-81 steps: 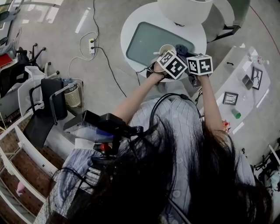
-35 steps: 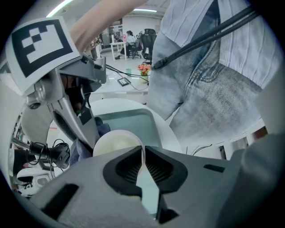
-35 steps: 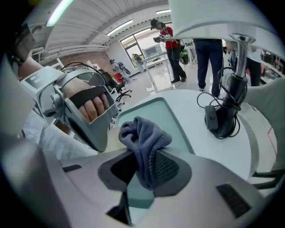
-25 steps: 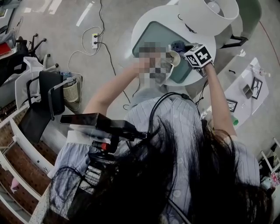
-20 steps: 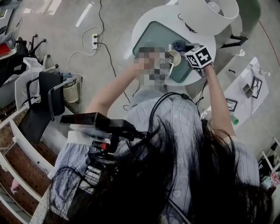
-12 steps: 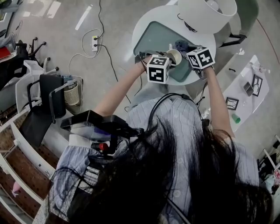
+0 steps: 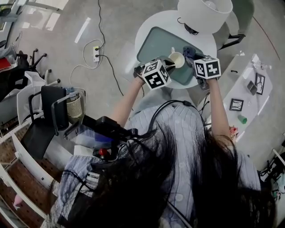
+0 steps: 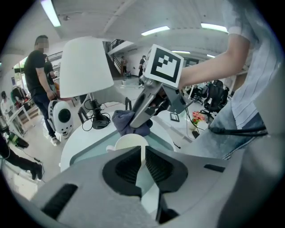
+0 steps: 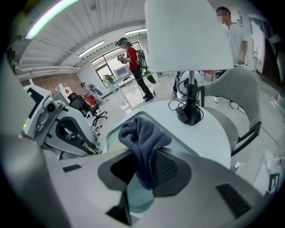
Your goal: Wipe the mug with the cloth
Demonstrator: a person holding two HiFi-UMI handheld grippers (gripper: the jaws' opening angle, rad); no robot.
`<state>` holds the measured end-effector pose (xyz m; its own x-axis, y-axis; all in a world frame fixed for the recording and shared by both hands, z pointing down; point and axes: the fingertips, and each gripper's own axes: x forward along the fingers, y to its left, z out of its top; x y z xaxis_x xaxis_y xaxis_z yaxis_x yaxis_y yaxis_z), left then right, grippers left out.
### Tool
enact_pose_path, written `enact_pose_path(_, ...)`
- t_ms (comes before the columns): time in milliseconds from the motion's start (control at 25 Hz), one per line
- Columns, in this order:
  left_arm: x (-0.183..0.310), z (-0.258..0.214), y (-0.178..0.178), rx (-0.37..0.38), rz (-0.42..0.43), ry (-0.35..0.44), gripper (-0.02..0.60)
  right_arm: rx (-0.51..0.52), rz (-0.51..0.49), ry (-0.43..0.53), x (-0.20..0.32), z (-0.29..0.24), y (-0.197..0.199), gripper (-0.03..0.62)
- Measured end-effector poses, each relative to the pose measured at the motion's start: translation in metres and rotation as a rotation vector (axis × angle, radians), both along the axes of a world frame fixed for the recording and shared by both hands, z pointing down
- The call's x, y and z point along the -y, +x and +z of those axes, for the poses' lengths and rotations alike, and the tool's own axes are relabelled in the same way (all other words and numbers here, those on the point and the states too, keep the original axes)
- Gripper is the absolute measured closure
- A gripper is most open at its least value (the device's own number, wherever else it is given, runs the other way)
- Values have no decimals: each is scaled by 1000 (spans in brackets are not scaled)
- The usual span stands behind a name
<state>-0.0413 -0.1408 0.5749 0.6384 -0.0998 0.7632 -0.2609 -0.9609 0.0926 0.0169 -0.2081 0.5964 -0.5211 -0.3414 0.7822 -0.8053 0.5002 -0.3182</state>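
The left gripper (image 8: 143, 156) is clamped on the near wall of the white mug (image 8: 129, 141), at the centre of its own view. The right gripper (image 9: 143, 167) pinches the blue cloth (image 9: 141, 133). In the left gripper view the cloth bunches just beyond the mug's far rim.

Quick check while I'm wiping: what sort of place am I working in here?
Most likely an open-plan lab or office workspace: a round white table with a lamp on it, office chairs nearby, and people standing about under strip ceiling lights.
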Motion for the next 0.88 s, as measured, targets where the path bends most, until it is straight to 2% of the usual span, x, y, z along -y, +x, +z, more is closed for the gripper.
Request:
enact_pose_path(240,-1,-1,-19,-21,-174,-37,541,21,122,34,-22,-18,7,496)
enact_pose_path(480,-10,-1,-21,-59,-249,-69,541,53,221,47,-48,-28,12,496)
enact_pose_path(880,-21,-6,-21,-114,-394,-126,543,90,225,43,-87,-44,3,496)
